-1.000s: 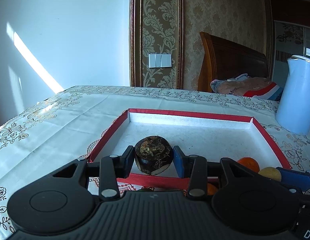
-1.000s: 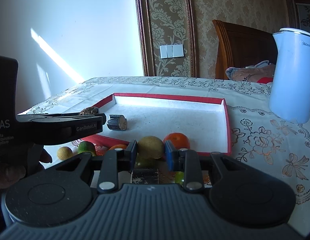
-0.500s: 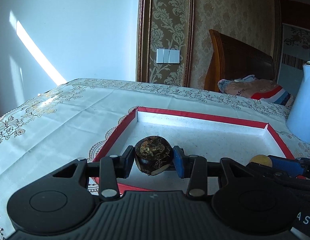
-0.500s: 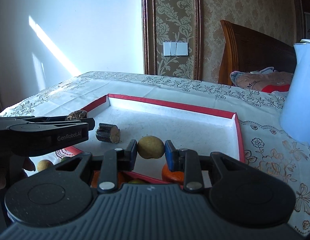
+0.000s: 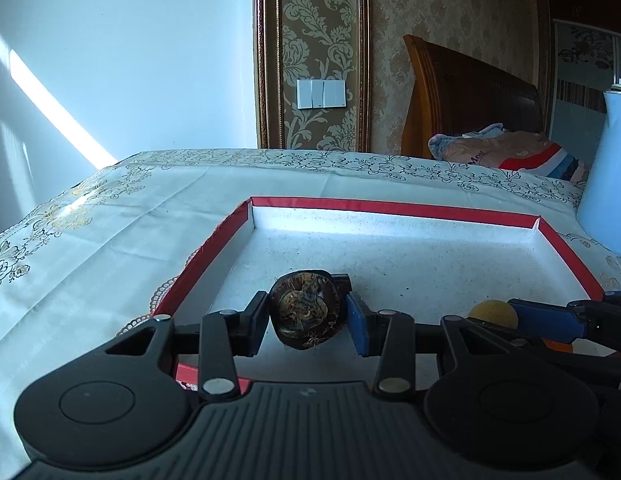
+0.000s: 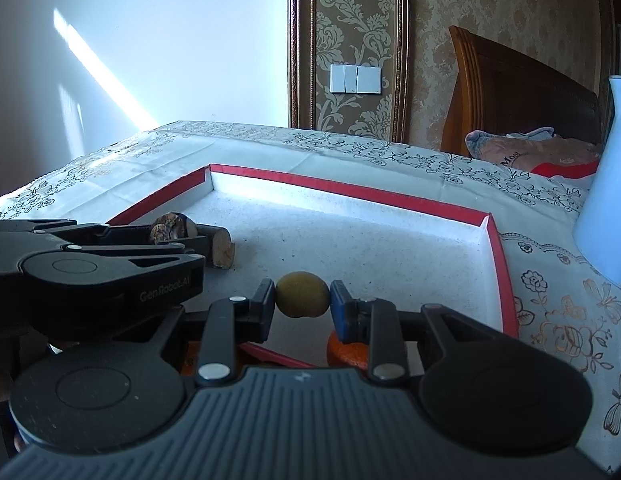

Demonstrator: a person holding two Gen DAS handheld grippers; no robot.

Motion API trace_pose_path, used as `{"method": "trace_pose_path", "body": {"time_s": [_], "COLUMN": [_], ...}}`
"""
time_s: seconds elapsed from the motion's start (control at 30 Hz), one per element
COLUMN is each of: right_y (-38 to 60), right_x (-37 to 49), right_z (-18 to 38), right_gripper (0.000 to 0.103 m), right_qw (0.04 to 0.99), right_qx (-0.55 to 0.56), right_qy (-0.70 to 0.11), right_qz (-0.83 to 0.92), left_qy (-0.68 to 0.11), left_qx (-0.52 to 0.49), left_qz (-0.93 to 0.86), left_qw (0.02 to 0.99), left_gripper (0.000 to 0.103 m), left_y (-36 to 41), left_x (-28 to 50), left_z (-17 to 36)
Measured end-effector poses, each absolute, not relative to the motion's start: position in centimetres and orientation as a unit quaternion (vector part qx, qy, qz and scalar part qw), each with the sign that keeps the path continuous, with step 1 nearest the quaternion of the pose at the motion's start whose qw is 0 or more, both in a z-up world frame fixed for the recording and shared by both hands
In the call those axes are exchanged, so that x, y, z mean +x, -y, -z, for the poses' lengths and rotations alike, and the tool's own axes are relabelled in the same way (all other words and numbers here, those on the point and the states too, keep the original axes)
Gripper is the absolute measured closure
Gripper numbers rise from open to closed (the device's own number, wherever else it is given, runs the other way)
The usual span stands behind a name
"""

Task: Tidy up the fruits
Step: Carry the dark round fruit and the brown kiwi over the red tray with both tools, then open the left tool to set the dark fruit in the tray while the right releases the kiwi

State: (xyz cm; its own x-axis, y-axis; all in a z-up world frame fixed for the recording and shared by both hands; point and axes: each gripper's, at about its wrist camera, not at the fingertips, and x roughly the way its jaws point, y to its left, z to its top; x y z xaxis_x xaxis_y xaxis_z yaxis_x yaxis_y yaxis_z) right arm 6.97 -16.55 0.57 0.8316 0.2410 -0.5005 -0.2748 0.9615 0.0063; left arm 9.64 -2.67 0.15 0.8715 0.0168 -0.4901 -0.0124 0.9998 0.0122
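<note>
Left wrist view: the left gripper (image 5: 306,322) is clamped on a dark brown fruit (image 5: 306,314), held over the near left part of the red-edged tray (image 5: 390,209). Beside it, the right gripper (image 6: 302,298) is clamped on a yellow fruit (image 6: 301,294) over the tray's near edge. An orange (image 6: 346,354) lies on the worktop (image 6: 550,320) below it.

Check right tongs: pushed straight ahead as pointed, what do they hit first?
The right tongs, shut on a yellow fruit, point across the tray's bare white floor. Probably the tray's far red wall comes first; depth is unclear.
</note>
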Motion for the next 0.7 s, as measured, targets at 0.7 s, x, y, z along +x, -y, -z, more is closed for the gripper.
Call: {"method": "trace_pose_path", "body": {"time_s": [0.7], "right_y": [16.47], "right_x": [7.31], "right_z": [-0.11], "right_gripper": [0.073], "right_qw": [0.958], "right_qx": [-0.032], "right_qy": [-0.256], "right_qz": [-0.128], "left_qy": [-0.261], "left_qx": [0.012], "left_qz": [-0.014], "left_qw": [0.965], "left_gripper": [0.057], "left_y": [2.77], "left_x": [9.64], "left_z": [0.42]}}
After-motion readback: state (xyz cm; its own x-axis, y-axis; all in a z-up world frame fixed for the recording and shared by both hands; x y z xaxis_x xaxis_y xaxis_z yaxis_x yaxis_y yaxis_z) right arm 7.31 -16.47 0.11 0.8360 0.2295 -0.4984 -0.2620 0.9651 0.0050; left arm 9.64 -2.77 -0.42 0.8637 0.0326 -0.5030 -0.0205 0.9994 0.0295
